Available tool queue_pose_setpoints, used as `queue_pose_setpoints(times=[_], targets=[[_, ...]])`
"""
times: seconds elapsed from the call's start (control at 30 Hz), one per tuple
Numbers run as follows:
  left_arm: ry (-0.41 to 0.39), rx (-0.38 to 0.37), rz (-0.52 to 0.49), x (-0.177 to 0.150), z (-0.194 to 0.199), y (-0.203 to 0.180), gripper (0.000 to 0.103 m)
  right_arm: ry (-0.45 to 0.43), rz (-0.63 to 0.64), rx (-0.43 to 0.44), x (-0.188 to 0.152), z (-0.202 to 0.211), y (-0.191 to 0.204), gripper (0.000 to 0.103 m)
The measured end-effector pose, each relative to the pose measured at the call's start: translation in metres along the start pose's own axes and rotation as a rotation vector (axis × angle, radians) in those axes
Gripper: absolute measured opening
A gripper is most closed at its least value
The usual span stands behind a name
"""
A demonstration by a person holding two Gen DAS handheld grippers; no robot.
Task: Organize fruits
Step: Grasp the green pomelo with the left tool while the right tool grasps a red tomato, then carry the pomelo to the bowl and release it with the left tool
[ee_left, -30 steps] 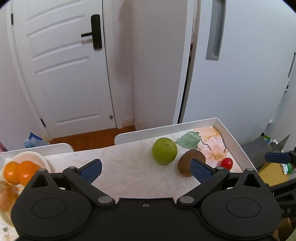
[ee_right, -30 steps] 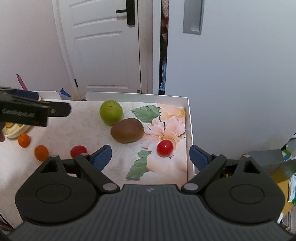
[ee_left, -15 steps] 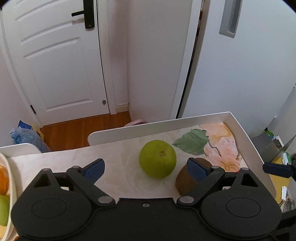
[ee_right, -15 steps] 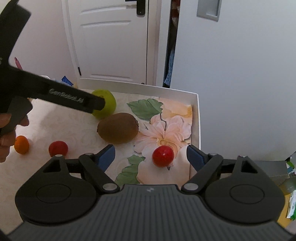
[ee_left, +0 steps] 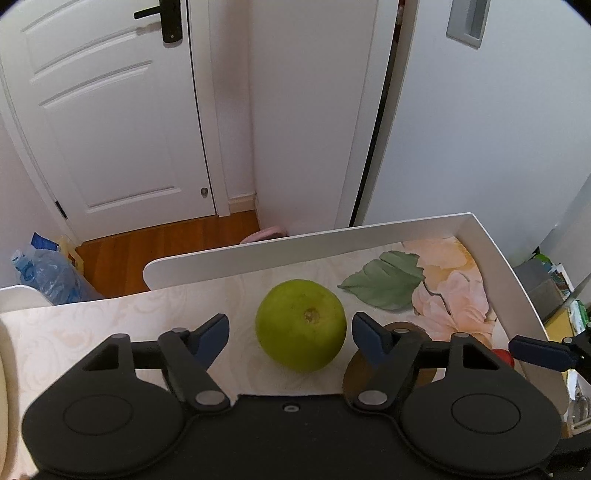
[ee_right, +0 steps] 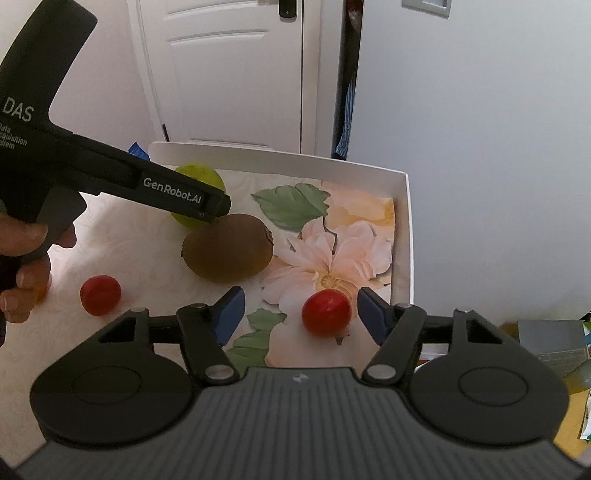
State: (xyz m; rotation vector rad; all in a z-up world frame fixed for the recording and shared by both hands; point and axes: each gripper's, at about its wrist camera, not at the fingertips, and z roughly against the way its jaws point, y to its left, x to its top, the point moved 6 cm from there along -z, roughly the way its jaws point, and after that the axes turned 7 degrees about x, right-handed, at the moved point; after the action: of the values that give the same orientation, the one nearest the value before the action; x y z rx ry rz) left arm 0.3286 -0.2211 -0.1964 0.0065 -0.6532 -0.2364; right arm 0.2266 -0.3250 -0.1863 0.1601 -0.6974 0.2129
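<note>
1. I'm in a home, by the look of it.
2. White panelled door with black lever handle, wood floor.
3. Floral-print tabletop with white raised rim.
4. Water jug and pink slipper on the floor.

A white-rimmed table with a pale cloth printed with flowers and leaves carries the fruit. A green apple sits between the left tongs' tips, a kiwi just right of them. One red tomato lies between the right tongs' tips, another tomato off to their left.
</note>
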Motion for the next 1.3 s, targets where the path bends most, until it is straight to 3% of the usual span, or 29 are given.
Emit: queue_pose_setpoints(times=[0.17, 0.57, 0.8, 1.3], targets=[[0.014, -0.024, 0.001, -0.003, -0.006, -0.002, 0.058, 0.010, -0.002, 0.002, -0.002, -0.004, -0.002, 0.077], [0.003, 0.024, -0.028, -0.011, 0.004, -0.002, 0.057, 0.020, 0.033, -0.017, -0.003, -0.009, -0.004, 0.066], [0.003, 0.040, -0.015, -0.015, 0.008, 0.007, 0.057, 0.037, 0.028, -0.045, -0.005, -0.013, -0.011, 0.046], [-0.035, 0.046, 0.001, -0.021, 0.029, 0.009, 0.057, -0.002, 0.028, -0.041, -0.001, 0.005, -0.005, 0.045]])
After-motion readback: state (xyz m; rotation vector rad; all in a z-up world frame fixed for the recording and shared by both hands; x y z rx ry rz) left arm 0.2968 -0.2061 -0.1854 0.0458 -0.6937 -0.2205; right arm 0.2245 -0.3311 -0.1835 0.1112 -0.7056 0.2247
